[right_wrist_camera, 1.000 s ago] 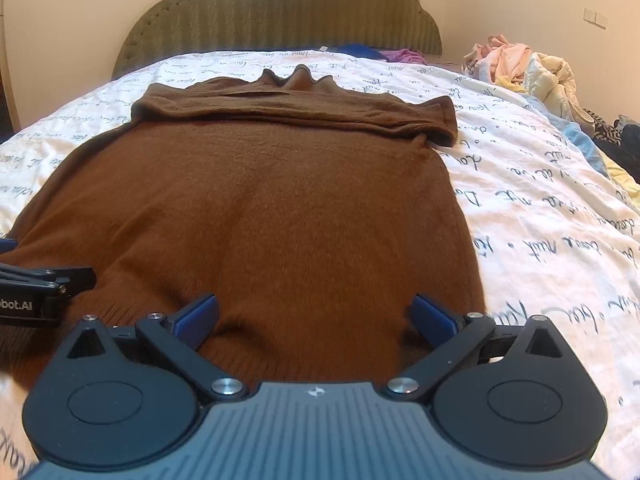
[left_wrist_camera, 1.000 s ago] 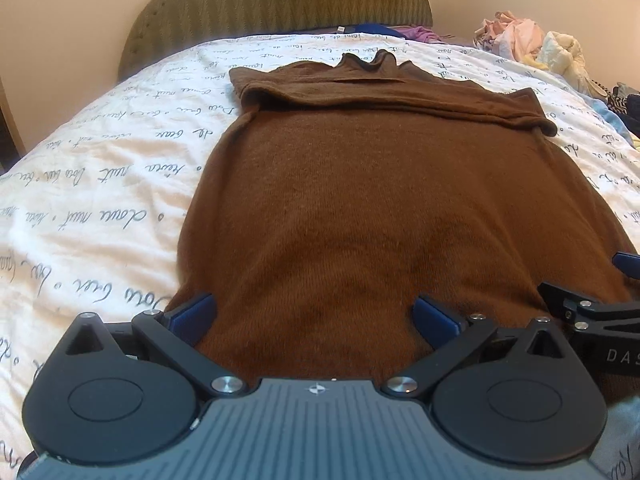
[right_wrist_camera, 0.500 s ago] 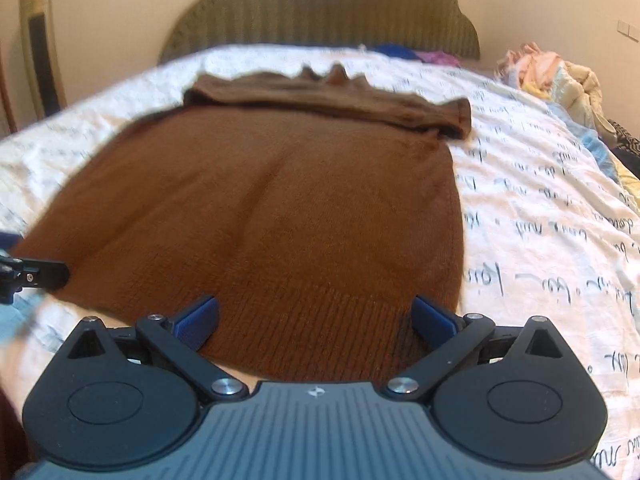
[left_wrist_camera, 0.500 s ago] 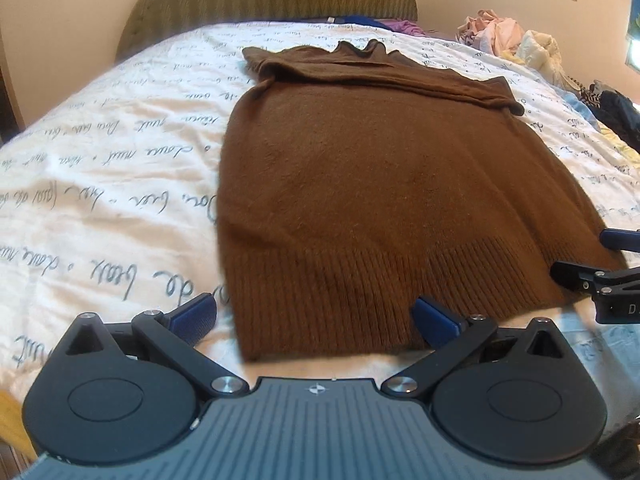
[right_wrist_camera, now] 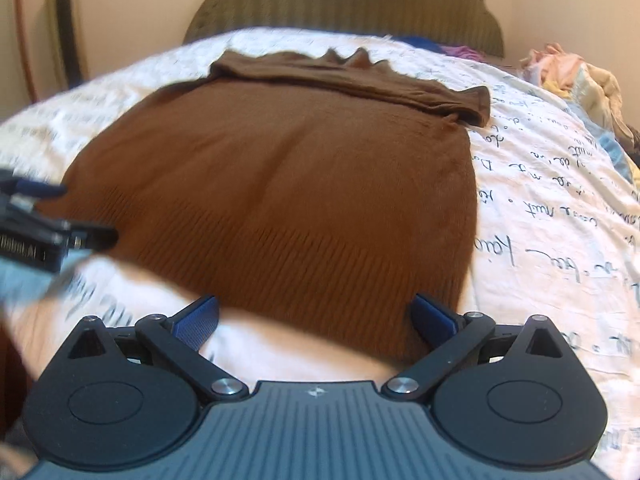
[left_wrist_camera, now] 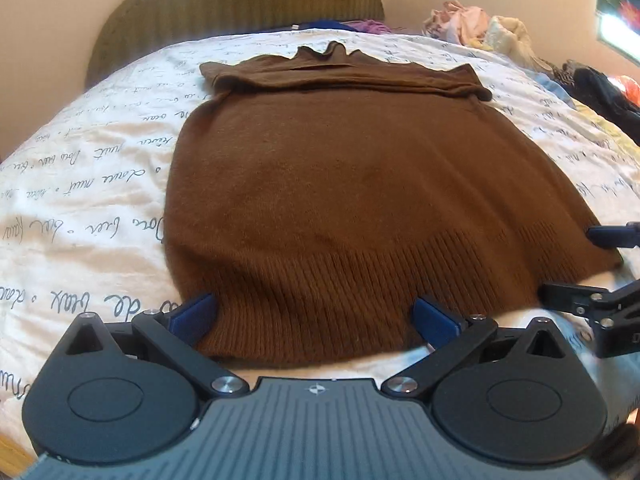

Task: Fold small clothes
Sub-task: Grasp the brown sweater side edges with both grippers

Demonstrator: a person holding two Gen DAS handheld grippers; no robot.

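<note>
R view blurred; near hem edge hidden behind left gripper (left_wrist_camera: 314,316). Brown sweater (left_wrist_camera: 360,200) flat mid-bed (left_wrist_camera: 80,200), sleeves folded across at 12 o'clock. Right gripper (right_wrist_camera: 314,318) & left both spread wide, empty.

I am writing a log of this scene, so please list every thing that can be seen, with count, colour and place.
sweater: one, brown, flat on the bed, sleeves folded across its top, ribbed hem nearest the grippers
bedsheet: one, white with dark script, covers the bed
headboard: one, olive green, at the far end of the bed
clothes pile: one, pink and cream, far right of the bed
dark garments: some, right edge
blue and purple cloth: some, by the headboard
left gripper: one, black with blue pads, open at the hem
right gripper: one, same colours, open at the hem
</note>
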